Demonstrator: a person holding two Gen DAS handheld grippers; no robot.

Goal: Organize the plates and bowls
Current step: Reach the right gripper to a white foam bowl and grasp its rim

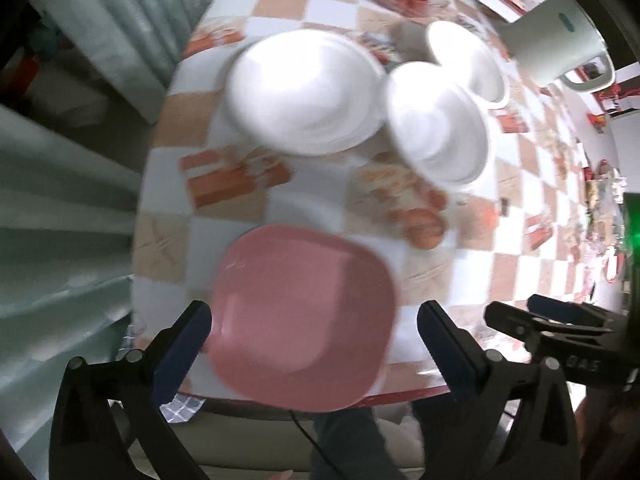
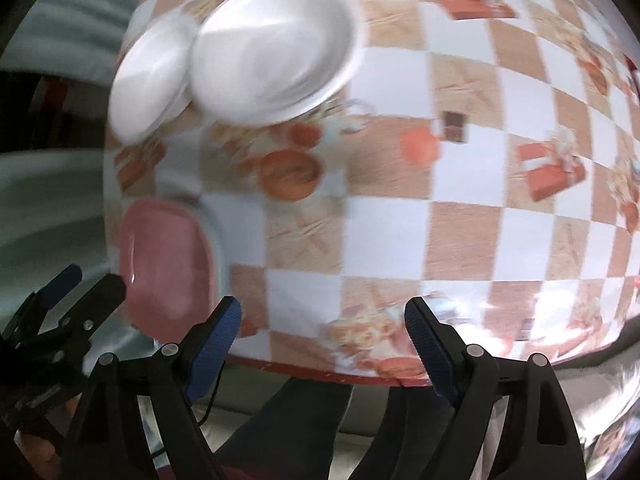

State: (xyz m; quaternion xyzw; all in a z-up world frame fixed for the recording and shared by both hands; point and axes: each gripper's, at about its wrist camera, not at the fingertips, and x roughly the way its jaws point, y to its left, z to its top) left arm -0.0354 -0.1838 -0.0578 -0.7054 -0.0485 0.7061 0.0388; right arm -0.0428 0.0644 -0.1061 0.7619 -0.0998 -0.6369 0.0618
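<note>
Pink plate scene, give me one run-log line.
left gripper: open, straddling pink plate | right gripper: open, empty | white bowls: untouched | stage: approach

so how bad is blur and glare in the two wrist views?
Left wrist: motion blur smears the white plates and pink plate; gripper fingers stay sharp. Right wrist: similar smear on the white dishes, with glare on the tablecloth's near edge.
</note>
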